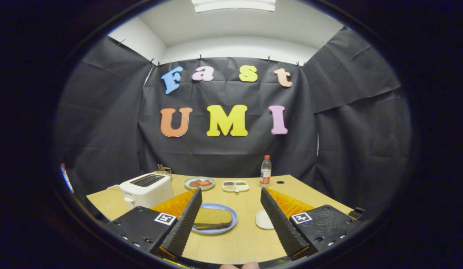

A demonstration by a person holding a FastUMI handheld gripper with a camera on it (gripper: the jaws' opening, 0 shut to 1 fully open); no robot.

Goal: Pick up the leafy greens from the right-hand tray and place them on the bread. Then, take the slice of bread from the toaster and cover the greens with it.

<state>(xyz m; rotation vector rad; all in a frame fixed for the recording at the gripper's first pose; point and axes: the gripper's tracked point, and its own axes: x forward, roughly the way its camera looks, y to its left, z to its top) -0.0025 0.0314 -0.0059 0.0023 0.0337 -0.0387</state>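
The gripper camera sits above the near edge of the wooden table (250, 239), facing level toward the far booth wall.

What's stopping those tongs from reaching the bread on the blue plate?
Nothing visible. The open tongs hold nothing, and the brown bread slice on its round blue plate lies just ahead, between the fingers. The white toaster and small white dish sit off to either side.
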